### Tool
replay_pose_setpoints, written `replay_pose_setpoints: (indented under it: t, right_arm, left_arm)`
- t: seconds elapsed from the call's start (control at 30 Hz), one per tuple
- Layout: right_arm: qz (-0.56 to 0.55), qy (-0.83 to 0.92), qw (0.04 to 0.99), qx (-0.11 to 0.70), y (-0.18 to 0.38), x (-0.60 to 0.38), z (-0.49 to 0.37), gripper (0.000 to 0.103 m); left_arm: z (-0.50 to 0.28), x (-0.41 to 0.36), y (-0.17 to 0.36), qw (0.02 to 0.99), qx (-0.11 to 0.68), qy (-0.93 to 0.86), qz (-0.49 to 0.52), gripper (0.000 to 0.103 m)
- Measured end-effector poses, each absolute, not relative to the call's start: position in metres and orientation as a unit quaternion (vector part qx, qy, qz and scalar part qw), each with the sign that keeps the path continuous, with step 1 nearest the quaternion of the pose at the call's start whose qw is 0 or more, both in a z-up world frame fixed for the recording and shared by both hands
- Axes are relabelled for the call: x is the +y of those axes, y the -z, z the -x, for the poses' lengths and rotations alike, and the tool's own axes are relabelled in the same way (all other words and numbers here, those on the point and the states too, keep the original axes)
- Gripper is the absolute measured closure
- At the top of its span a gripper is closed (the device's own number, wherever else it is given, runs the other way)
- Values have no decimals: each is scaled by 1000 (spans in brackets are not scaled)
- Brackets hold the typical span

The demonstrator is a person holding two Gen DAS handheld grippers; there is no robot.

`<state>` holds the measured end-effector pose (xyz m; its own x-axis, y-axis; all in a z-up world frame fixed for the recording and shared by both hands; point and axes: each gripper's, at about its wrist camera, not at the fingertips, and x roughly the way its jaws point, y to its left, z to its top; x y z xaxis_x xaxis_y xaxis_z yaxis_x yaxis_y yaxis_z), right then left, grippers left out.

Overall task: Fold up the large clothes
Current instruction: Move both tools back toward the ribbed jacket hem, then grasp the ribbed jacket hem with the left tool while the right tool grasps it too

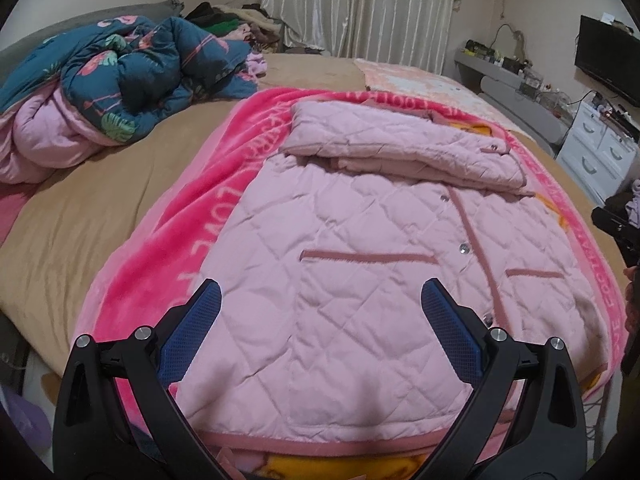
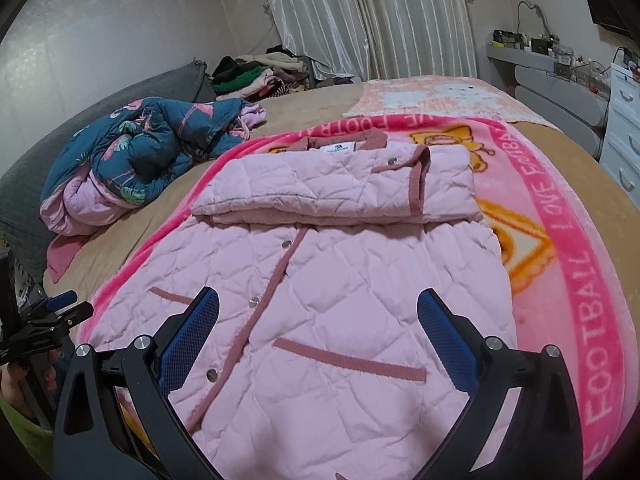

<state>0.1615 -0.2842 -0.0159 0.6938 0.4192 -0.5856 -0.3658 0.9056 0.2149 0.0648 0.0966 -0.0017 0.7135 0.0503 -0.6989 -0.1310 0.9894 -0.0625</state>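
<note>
A pale pink quilted jacket point(image 1: 360, 264) point(image 2: 332, 292) lies front up on a bright pink blanket point(image 1: 200, 216) point(image 2: 576, 272) on the bed. Its sleeves are folded across the chest into a thick band point(image 1: 400, 144) point(image 2: 328, 188) near the collar. My left gripper point(image 1: 320, 300) hovers open above the jacket's lower hem, nothing between its blue pads. My right gripper point(image 2: 318, 308) stands open over the jacket's lower right side, holding nothing. The left gripper point(image 2: 52, 312) also shows at the left edge of the right wrist view, held by a hand.
A crumpled dark blue floral duvet point(image 1: 120, 76) point(image 2: 136, 152) with pink lining lies on the tan sheet point(image 1: 80, 208) to the left. A clothes pile point(image 2: 256, 72) sits by the curtains. A grey shelf point(image 1: 516, 84), white drawers point(image 1: 600, 148) and a television point(image 1: 608, 56) stand on the right.
</note>
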Motion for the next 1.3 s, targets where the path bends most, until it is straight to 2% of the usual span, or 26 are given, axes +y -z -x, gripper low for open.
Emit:
replay_pose_setpoints:
  t: [0.47,0.87,1.07,1.3]
  right_arm:
    - [-23,-189,916,354,30,-303,-156,4]
    - [-21,-175,913,369,36,-316,-151,4]
    - [-19,-162,909,382,44,-327,-148,4]
    - [-34,-136,899,416,63,-363,-137,4]
  left_arm:
    - [-66,134,29,900,422,-102,46,9]
    - [-71,184,68,846,515,-69,121,9]
    - [-70,189,90,812,558,-22,172,9]
    - [-80,162,102,800,577,-5,163,9]
